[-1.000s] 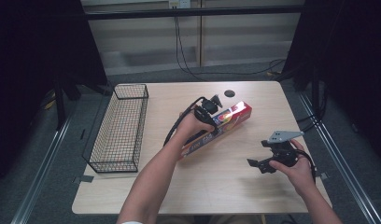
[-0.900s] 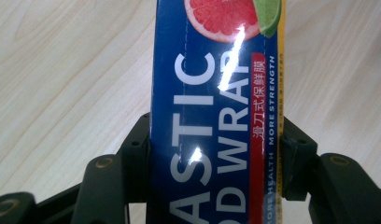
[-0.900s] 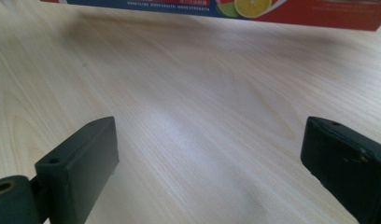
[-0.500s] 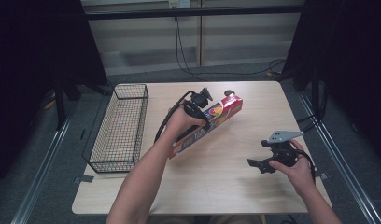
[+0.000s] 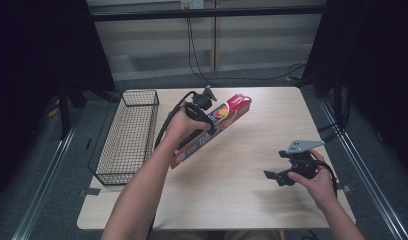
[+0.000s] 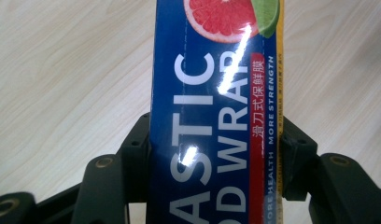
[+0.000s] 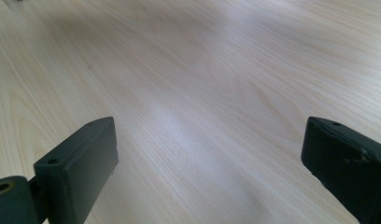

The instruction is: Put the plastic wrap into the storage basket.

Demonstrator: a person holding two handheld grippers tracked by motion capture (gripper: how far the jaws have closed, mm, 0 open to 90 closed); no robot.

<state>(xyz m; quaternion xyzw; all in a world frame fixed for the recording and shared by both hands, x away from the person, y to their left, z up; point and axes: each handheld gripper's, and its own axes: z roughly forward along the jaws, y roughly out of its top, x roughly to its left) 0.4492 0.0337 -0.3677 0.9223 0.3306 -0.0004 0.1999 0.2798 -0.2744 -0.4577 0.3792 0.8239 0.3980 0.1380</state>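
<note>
now left tool (image 5: 208, 111) clamps the plastic wrap box (image 6: 212, 116) above the table (image 5: 252, 200); right tool (image 5: 279, 176) gapes wide

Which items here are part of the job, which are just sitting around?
In the job:
- plastic wrap box, clamped across its width in the left tongs, tilted with its far end raised
- wire basket, beside it at the table's left edge

Lying about:
- right tongs, open, nothing between them
- cables on the floor behind the table
</note>
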